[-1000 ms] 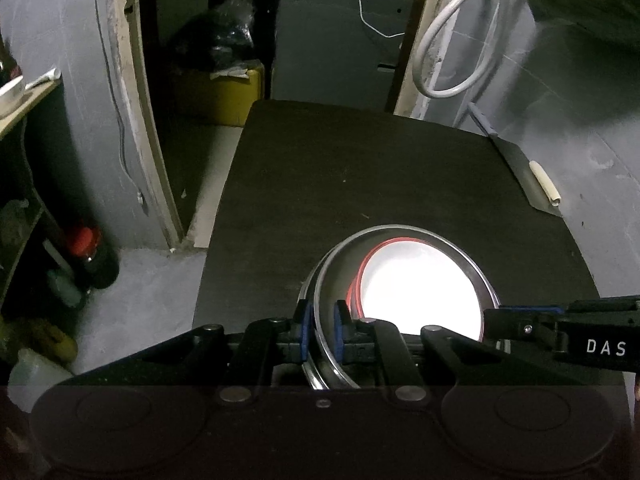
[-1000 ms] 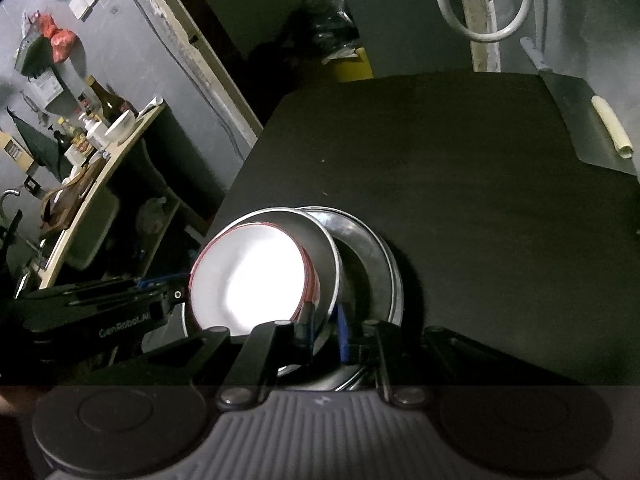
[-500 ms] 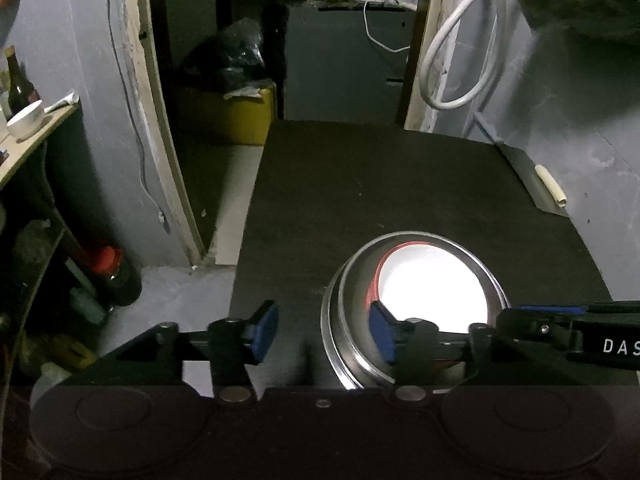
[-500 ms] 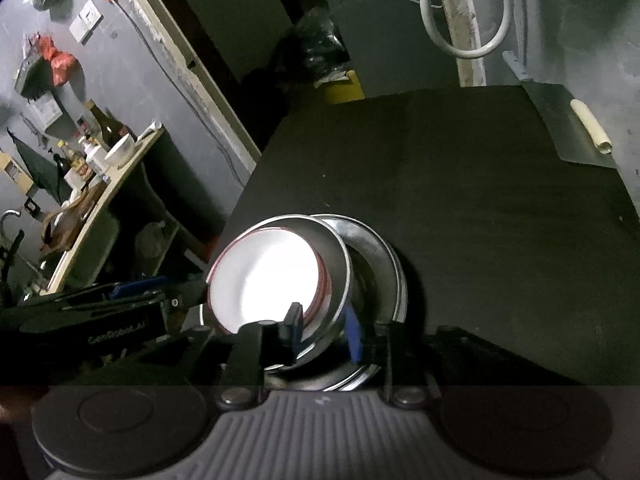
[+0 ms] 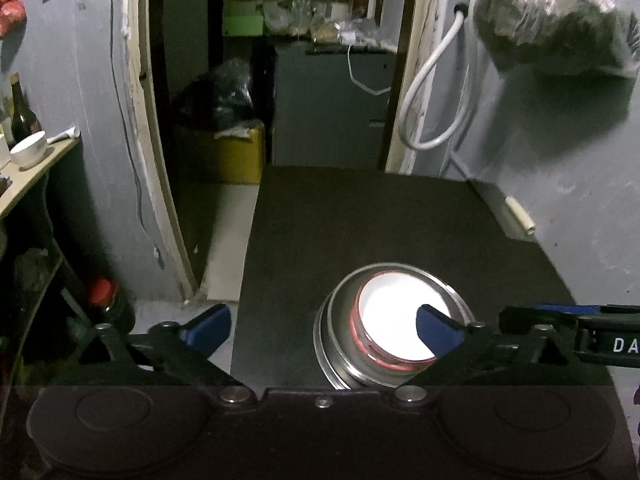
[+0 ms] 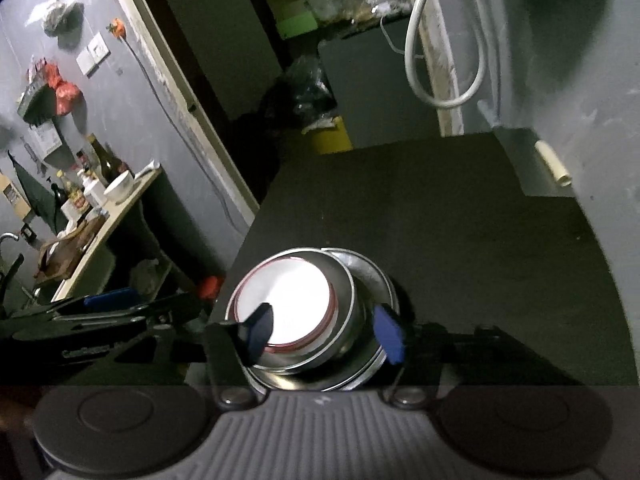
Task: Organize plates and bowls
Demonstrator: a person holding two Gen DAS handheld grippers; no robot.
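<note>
A stack stands near the front of the dark table (image 5: 360,216): a white bowl with a red rim (image 5: 394,322) sits inside a steel bowl (image 5: 340,344), which rests on a steel plate (image 6: 372,276). The same white bowl (image 6: 292,300) and steel bowl (image 6: 352,320) show in the right wrist view. My left gripper (image 5: 324,326) is open wide and raised above the stack's left side, holding nothing. My right gripper (image 6: 324,330) is open above the stack's near side, holding nothing.
A metal sheet with a pale roll (image 5: 520,220) lies at the table's far right edge by the grey wall. A side shelf with bottles and a white bowl (image 6: 118,188) stands to the left. A yellow bin (image 5: 240,156) sits beyond the table.
Both grippers let go of the steel bowl's rim, opened wide and pulled up and back. The stack stays on the table.
</note>
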